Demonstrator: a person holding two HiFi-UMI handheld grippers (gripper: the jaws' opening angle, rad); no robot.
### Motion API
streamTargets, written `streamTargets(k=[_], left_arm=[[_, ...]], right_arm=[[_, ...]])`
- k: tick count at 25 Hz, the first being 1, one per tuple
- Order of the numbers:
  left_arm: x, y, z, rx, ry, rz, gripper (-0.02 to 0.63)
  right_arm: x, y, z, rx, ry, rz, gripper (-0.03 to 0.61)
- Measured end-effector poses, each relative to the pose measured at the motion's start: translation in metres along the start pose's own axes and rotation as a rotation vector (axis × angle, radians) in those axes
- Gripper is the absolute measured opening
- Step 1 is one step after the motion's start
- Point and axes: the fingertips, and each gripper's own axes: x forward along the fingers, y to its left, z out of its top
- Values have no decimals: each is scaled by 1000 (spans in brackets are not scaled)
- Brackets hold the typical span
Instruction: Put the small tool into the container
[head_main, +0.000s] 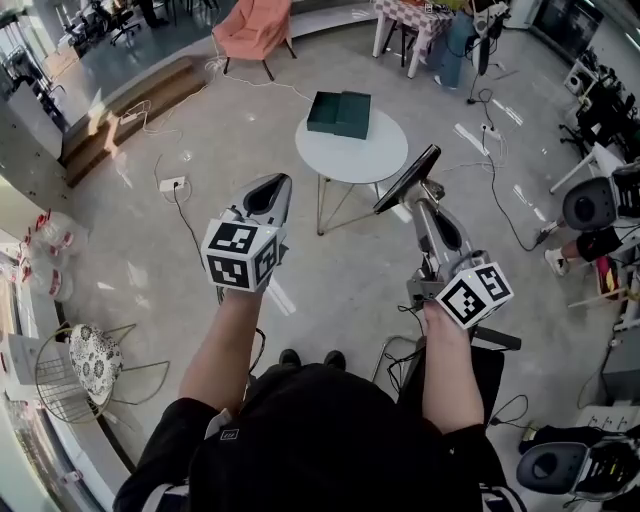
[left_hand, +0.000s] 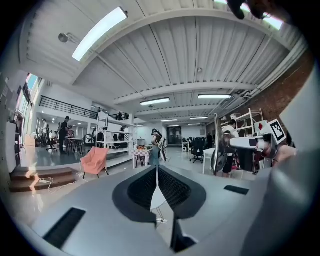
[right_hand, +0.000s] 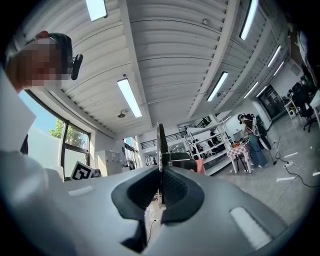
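A dark, flat, thin tool (head_main: 408, 178) sticks up and to the left out of my right gripper (head_main: 426, 195), which is shut on its lower end. In the right gripper view the tool (right_hand: 161, 142) shows edge-on between the closed pads. My left gripper (head_main: 269, 190) is shut with nothing in it, held left of the right one at about the same height. Its jaws meet in a line in the left gripper view (left_hand: 157, 186). A dark green box (head_main: 340, 113) lies on the small round white table (head_main: 380, 160), beyond both grippers.
A pink chair (head_main: 255, 28) stands beyond the table. Cables and a power strip (head_main: 172, 185) run over the floor at left. A wire stool with a patterned cushion (head_main: 92, 362) is at the near left. Office chairs and gear (head_main: 595, 205) crowd the right side.
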Motion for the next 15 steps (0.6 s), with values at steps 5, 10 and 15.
streamTargets(k=[5,10,15], left_arm=[[13,-19,-13,-15,21,-8,17],[32,-9,-23,-29,35,-4,17],[78,9,-15,-47,13,-52,17]], right_arm=[[-20,-24,-9,31,18,-12,11],[-9,-42,-19,62,25,-12,11],[26,-75,-23,80,30,-46,11]])
